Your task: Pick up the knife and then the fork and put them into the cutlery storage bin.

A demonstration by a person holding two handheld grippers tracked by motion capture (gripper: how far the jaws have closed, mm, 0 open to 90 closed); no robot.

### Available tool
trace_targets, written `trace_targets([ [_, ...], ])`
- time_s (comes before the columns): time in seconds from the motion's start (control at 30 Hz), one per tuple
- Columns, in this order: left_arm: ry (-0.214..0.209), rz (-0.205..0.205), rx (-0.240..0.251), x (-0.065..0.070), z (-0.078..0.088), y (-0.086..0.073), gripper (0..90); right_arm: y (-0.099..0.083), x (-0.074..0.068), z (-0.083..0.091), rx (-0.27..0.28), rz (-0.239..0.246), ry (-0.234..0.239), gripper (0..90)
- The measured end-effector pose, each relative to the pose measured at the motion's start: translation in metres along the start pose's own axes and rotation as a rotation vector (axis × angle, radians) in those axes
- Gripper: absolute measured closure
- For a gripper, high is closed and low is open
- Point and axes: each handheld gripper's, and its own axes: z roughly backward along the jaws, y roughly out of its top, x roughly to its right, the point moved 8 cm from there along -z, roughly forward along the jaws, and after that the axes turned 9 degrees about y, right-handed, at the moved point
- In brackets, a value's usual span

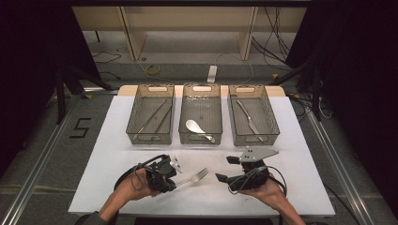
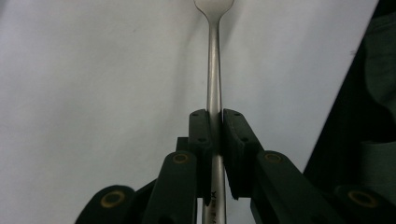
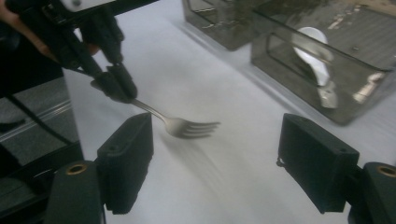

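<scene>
White-covered table (image 1: 117, 154) under dark surroundings, three mesh trays lined up along the far edge: left tray (image 1: 133, 119) with chopsticks (image 1: 152, 118), middle tray (image 1: 184, 123) with a white spoon (image 1: 197, 128), right tray (image 1: 271, 119) with a knife (image 1: 248, 120). Down front, left gripper (image 1: 174, 183) clamped tight on the handle of a fork (image 1: 195, 176), tines pointing out toward the middle of the table, fork lifted just clear of the sheet and roughly level. Seen along the left gripper view, handle (image 2: 214, 84) pinched dead centre between the two pads (image 2: 201, 135), only a thin strip of metal in the grip. Right gripper (image 1: 224, 168) opposite, jaws spread wide, nothing between them, aimed at the tines (image 3: 194, 128) and near them but not touching.

Looks like a handover or a steadying move about to be set up. Risks from here: narrow smooth handle, so easy to pivot or slide in the pads if nudged by the wide jaws; closing on the tines rather than the neck likely to give a skewed, slippery hold; letting go on the left too early and down goes the fork onto the table; no tray yet holding forks, so wrong-tray drop also possible
</scene>
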Motion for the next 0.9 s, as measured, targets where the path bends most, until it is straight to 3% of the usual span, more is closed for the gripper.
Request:
trace_targets([
  [0.2, -0.025, -0.02, 0.001, 0.007, 0.001, 0.01, 82.0, 0.0, -0.02, -0.018, -0.045, 0.083, 0.067, 28.5],
  [0.5, -0.038, -0.101, -0.008, 0.022, 0.005, 0.027, 82.0, -0.007, -0.035, -0.043, -0.13, 0.175, 0.1, 28.8],
  [0.7, -0.04, -0.134, -0.02, 0.028, 0.004, 0.033, 81.9, -0.012, -0.038, -0.054, -0.179, 0.199, 0.116, 30.5],
  [0.9, -0.046, -0.147, -0.016, 0.032, 0.004, 0.037, 81.9, -0.021, -0.035, -0.062, -0.223, 0.179, 0.126, 35.1],
])
